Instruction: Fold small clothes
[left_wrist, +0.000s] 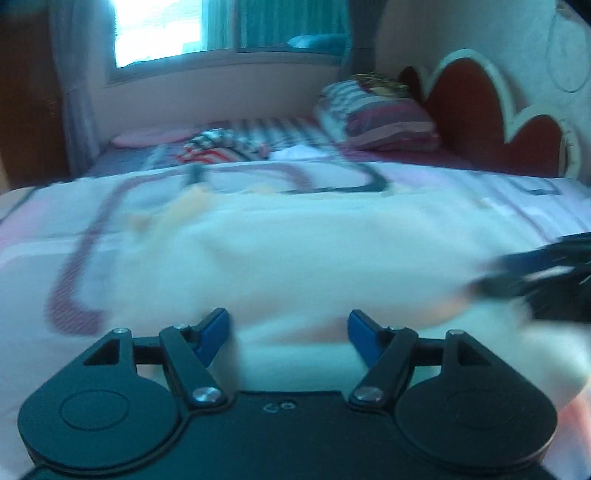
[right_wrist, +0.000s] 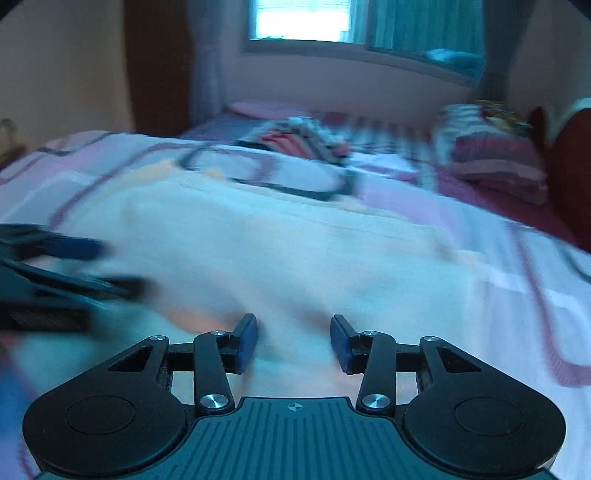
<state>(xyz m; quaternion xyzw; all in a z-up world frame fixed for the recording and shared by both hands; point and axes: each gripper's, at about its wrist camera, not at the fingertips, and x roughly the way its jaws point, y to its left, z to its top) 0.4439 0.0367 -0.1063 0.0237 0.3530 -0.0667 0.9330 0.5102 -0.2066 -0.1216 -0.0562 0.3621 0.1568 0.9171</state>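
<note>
A small white garment with pale peach trim lies spread on the bed, blurred by motion. It also shows in the right wrist view. My left gripper is open, its blue pads at the garment's near edge with cloth between them. My right gripper is open over the garment's near edge. The right gripper appears blurred at the right of the left wrist view. The left gripper appears blurred at the left of the right wrist view.
The bed cover is white and pink with dark loop patterns. A heap of striped clothes lies further back. Striped pillows lean by a red headboard. A window is behind.
</note>
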